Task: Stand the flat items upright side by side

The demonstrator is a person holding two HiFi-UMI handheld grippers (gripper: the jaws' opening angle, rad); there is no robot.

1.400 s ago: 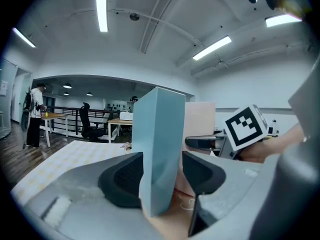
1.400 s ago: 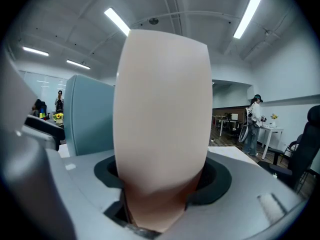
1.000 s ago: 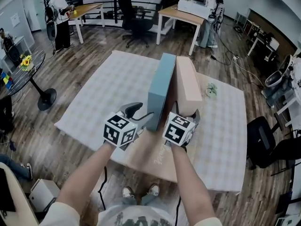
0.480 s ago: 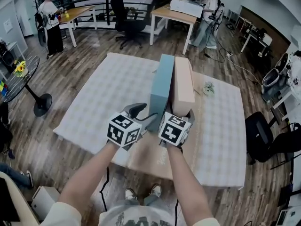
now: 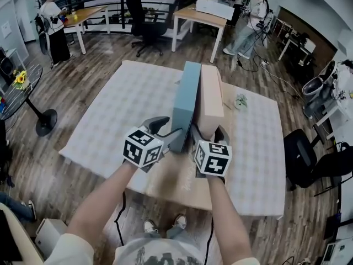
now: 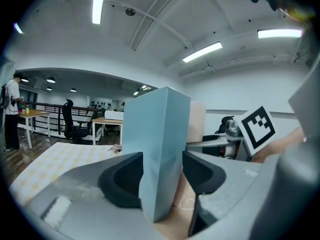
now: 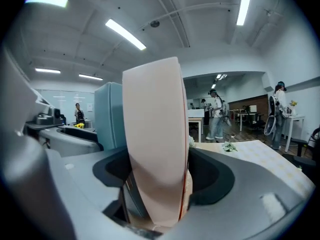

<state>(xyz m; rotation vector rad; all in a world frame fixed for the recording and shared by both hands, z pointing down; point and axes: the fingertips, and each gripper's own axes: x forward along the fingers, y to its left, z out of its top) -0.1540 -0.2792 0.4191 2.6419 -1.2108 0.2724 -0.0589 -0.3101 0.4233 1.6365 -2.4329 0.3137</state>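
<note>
A tall blue box (image 5: pixel 186 98) stands upright on the table, and a beige box (image 5: pixel 211 98) stands upright right beside it, the two nearly touching. My left gripper (image 5: pixel 172 130) is shut on the near edge of the blue box (image 6: pixel 155 149), with a pad on each side. Over on the right, my right gripper (image 5: pixel 208 132) is shut on the beige box (image 7: pixel 155 134). Its jaws have just widened slightly with the box still between them. The blue box (image 7: pixel 110 114) shows just left of the beige one in the right gripper view.
Both boxes rest on a flat brown cardboard sheet (image 5: pixel 176 184) over a checked tablecloth (image 5: pixel 127 104). A small green sprig (image 5: pixel 240 101) lies to the right. A black chair (image 5: pixel 309 164) stands off the table's right side. Desks and people are further back.
The beige box, leaning away to the right before, now stands parallel against the blue box. My right gripper has shifted slightly right and nearer. The left gripper has stayed put.
</note>
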